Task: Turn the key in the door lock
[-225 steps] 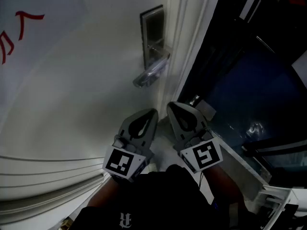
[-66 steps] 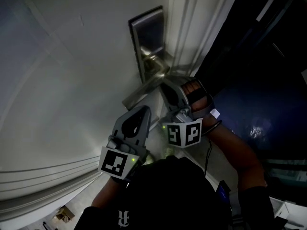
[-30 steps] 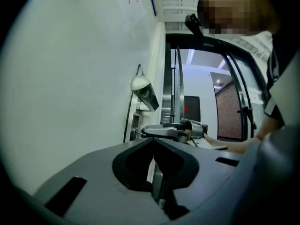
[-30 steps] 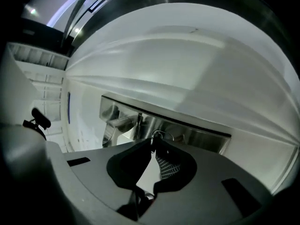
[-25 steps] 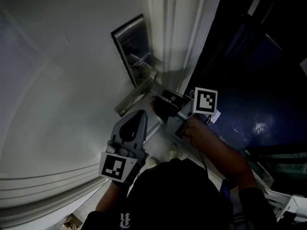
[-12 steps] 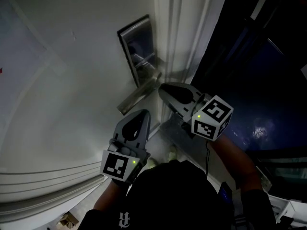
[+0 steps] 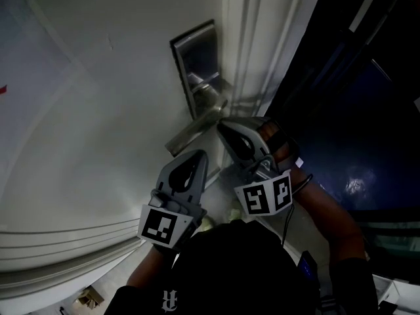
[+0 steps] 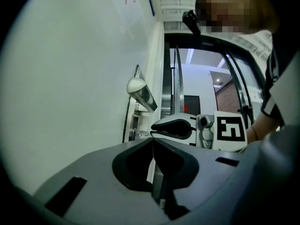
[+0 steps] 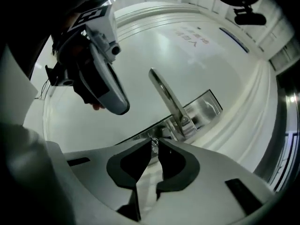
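A steel lock plate (image 7: 195, 61) with a lever handle (image 7: 191, 131) sits at the edge of a pale door (image 7: 85, 110). My right gripper (image 7: 223, 126) reaches in just under the handle. In the right gripper view its jaws (image 9: 153, 142) are shut on a small metal key (image 9: 153, 141) at the foot of the lock plate (image 9: 202, 108), below the lever handle (image 9: 165, 93). My left gripper (image 7: 197, 155) hangs lower and left of it, shut and empty, off the door. In the left gripper view the right gripper (image 8: 172, 127) shows ahead, under the handle (image 8: 139, 90).
The white door frame (image 7: 262, 38) runs beside the lock, with a dark glass panel (image 7: 354, 130) to its right. A moulded ridge (image 7: 59, 241) crosses the door's lower part. The person's forearm (image 7: 328, 215) trails behind the right gripper.
Over the last second my right gripper has rolled back round at the lock, its marker cube swinging from upper right down to below. The left gripper has held still.
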Demonstrator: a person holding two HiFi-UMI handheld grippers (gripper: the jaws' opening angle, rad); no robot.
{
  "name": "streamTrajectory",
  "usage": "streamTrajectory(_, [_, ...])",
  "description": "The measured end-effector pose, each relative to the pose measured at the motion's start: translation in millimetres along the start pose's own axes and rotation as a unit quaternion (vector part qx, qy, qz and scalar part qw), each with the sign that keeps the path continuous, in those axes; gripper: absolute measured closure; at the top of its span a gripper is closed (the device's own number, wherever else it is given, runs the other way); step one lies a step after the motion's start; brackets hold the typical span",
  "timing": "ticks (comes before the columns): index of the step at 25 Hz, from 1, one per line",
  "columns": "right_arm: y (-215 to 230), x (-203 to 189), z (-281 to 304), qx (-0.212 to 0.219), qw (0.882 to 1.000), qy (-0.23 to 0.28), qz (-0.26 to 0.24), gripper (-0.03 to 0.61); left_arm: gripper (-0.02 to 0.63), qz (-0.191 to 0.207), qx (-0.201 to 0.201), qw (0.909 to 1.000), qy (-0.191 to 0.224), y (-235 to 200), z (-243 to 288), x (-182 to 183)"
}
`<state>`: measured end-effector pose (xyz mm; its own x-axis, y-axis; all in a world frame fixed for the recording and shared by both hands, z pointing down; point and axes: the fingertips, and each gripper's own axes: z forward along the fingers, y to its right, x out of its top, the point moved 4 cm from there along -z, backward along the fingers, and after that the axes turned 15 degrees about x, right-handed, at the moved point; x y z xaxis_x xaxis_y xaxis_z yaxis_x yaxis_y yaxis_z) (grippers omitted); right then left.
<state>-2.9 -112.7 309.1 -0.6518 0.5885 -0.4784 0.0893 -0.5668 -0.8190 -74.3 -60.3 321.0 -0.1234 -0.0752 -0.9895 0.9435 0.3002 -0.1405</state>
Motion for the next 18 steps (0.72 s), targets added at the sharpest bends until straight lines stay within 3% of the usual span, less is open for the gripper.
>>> streamTrajectory(11, [-10.6,-7.8,20.8,-0.021,0.983,-0.077,-0.165,0.505,0.606,-0.005,0.002,1.0000,-0.002,-4.1,0.2,-2.3])
streamTrajectory(16, [-4.9,-8.4,31.2,-0.055,0.976,-0.094,-0.187,0.508,0.606,-0.007,0.004,1.0000,-0.002,-6.0,-1.0,-2.2])
streamTrajectory(18, [-4.5,-8.1,32.8,-0.063,0.978,-0.093,-0.177,0.546,0.606,-0.008,0.006,0.9999,-0.002,-7.9,-1.6,-2.6])
